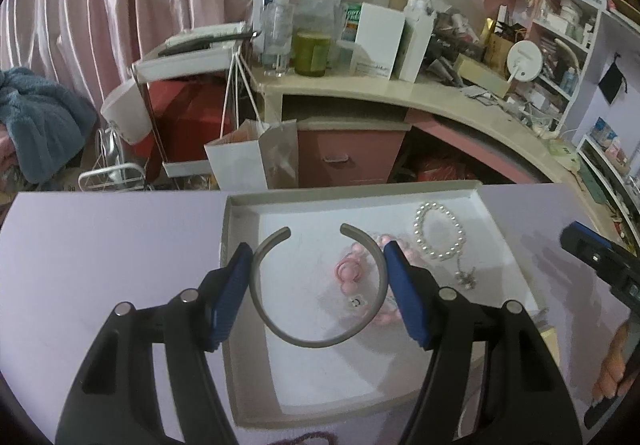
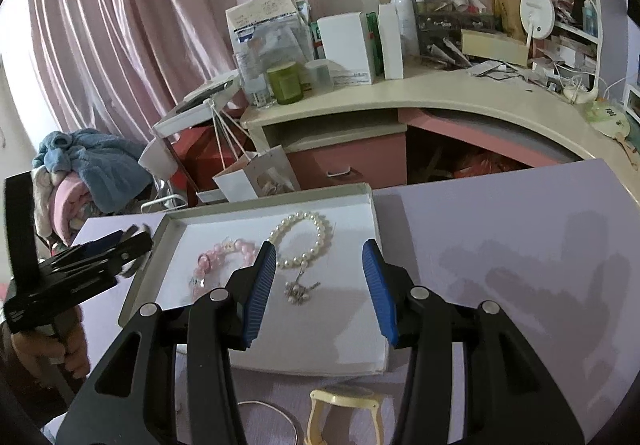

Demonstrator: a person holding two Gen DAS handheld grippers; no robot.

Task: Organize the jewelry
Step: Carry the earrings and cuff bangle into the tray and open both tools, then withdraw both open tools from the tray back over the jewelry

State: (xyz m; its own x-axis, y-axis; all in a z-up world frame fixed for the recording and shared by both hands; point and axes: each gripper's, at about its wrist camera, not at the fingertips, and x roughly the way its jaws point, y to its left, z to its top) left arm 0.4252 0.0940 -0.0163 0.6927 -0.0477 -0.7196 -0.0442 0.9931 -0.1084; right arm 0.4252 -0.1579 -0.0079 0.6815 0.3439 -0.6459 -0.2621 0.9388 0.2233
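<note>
The left claw pinches the grey open metal cuff bangle over the shallow white cardboard tray, w/ pink beads at 3 o'clock. I think: lower it flat at 9 o'clock, then release. The right claw is spread, empty.

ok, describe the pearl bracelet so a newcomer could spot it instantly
Start at the shallow white tray on the lilac table. The pearl bracelet lies toward the tray's far right corner, right of the pink bead bracelet. It is the only ring of white, glossy round beads, with a small silvery charm trailing from its near side.
</note>
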